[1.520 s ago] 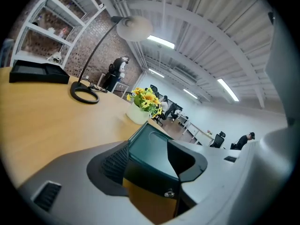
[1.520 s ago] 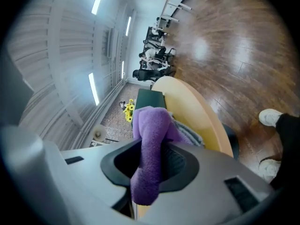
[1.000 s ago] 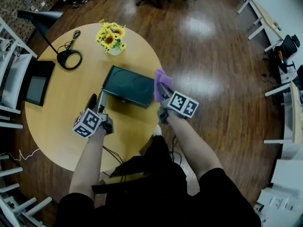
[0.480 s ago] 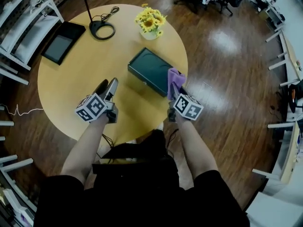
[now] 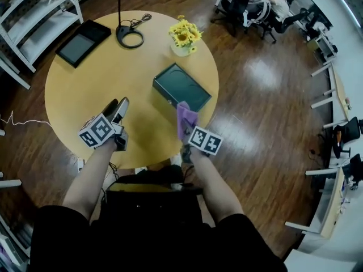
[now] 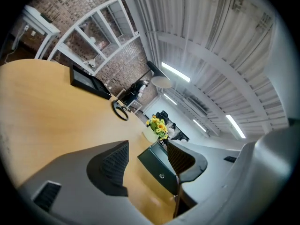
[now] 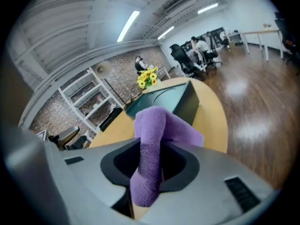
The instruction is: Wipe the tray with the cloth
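Note:
The dark green tray lies on the round wooden table, towards its right side. A purple cloth hangs just in front of the tray's near corner, and my right gripper is shut on it. In the right gripper view the cloth stands pinched between the jaws of that gripper, with the tray beyond it. My left gripper hovers over the table to the left of the tray, open and empty. Its view shows the tray between the spread jaws of the left gripper.
A vase of yellow flowers stands behind the tray. A lamp base with its cord and a black tablet are at the table's far left. White shelving stands beyond. The table's near edge is close to both grippers.
My right gripper has drawn the purple cloth back from the tray's right edge to just in front of its near corner. The head view has swung; the left gripper stays left of the tray.

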### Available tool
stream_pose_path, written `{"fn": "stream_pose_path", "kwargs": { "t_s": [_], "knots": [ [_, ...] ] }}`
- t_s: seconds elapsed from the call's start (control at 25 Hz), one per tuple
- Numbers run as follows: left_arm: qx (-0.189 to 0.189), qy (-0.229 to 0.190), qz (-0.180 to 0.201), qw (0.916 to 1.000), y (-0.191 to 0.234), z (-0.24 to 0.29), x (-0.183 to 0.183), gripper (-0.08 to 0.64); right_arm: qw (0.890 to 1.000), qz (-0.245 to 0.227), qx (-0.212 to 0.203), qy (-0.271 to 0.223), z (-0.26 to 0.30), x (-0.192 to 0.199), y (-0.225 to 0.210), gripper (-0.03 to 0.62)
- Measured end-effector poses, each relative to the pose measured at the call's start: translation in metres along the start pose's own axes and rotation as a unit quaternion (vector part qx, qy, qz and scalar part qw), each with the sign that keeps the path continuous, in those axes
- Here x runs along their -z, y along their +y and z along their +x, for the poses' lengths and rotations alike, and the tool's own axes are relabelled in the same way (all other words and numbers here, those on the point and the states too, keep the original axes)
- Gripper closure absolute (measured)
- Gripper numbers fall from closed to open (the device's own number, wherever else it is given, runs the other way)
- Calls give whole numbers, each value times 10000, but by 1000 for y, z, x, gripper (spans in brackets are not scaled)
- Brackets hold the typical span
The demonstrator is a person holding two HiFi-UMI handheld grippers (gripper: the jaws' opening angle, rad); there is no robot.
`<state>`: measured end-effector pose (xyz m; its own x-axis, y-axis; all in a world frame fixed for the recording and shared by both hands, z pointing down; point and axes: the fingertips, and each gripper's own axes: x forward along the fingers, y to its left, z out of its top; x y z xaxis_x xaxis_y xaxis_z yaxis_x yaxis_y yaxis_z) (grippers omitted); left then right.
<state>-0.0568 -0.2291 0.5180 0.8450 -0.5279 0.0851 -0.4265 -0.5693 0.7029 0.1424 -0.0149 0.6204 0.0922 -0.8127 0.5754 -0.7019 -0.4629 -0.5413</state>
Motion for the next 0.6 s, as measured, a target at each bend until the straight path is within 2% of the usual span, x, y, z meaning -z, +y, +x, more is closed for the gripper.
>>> {"fn": "stream_pose_path", "kwargs": {
  "t_s": [0.12, 0.24, 0.32, 0.36, 0.4, 0.44, 0.52, 0.6],
  "knots": [
    [-177, -468, -137, 9987, 13, -29, -22, 310, 9961, -421, -574, 517, 20, 17, 40, 489],
    [-309, -848, -184, 9957, 25, -65, -42, 310, 9871, -991, -1071, 655, 40, 11, 88, 489],
    [-411, -963, -117, 9944, 32, -90, -52, 310, 9740, -1739, -1253, 728, 52, 0, 114, 489],
    [-443, -983, -42, 9942, 33, -101, -56, 310, 9620, -2300, -1248, 778, 59, -8, 121, 489],
    [-435, -984, 17, 9942, 34, -110, -58, 310, 9444, -2968, -1157, 812, 68, -18, 125, 489],
    [-382, -976, 32, 9945, 36, -117, -57, 310, 9202, -3696, -994, 817, 80, -30, 127, 489],
    [-286, -954, 6, 9950, 36, -126, -50, 310, 8584, -5036, -585, 777, 105, -56, 127, 489],
    [-314, -928, 31, 9952, 33, -133, -43, 310, 7984, -5964, -251, 792, 129, -73, 128, 489]
  ]
}}
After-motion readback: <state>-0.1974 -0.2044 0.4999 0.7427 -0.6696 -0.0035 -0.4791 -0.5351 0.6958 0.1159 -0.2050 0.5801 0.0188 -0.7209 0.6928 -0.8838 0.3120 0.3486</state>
